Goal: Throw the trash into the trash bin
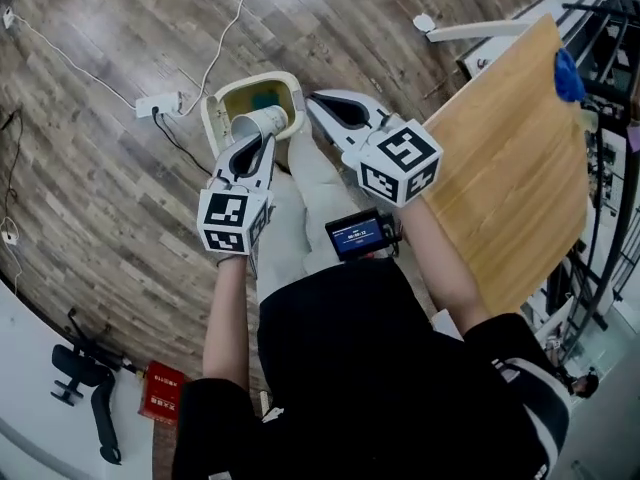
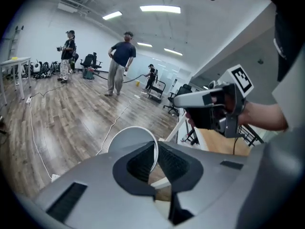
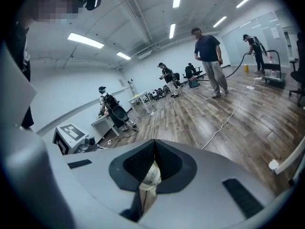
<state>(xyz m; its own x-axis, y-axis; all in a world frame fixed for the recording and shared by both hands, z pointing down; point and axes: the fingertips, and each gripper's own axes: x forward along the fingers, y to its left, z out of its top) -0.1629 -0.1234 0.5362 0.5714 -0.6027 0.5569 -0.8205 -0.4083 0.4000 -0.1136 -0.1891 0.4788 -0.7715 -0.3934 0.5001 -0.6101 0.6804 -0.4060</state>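
Note:
A white paper cup (image 1: 260, 122) hangs tilted right over the cream trash bin (image 1: 222, 100), which stands on the wood floor and has something blue inside. My left gripper (image 1: 262, 140) is shut on the cup's rim. In the left gripper view the cup (image 2: 129, 140) sits ahead of the pads, its thin rim pinched between them at the left gripper (image 2: 156, 159). My right gripper (image 1: 315, 101) hovers beside the bin's right edge with its jaws together and nothing held. In the right gripper view the right gripper (image 3: 153, 144) has its tips touching.
A wooden table (image 1: 520, 168) lies to the right with a blue item (image 1: 568, 76) at its far end. A power strip (image 1: 160, 103) and cables lie on the floor left of the bin. Several people (image 2: 121, 61) stand far off across the hall.

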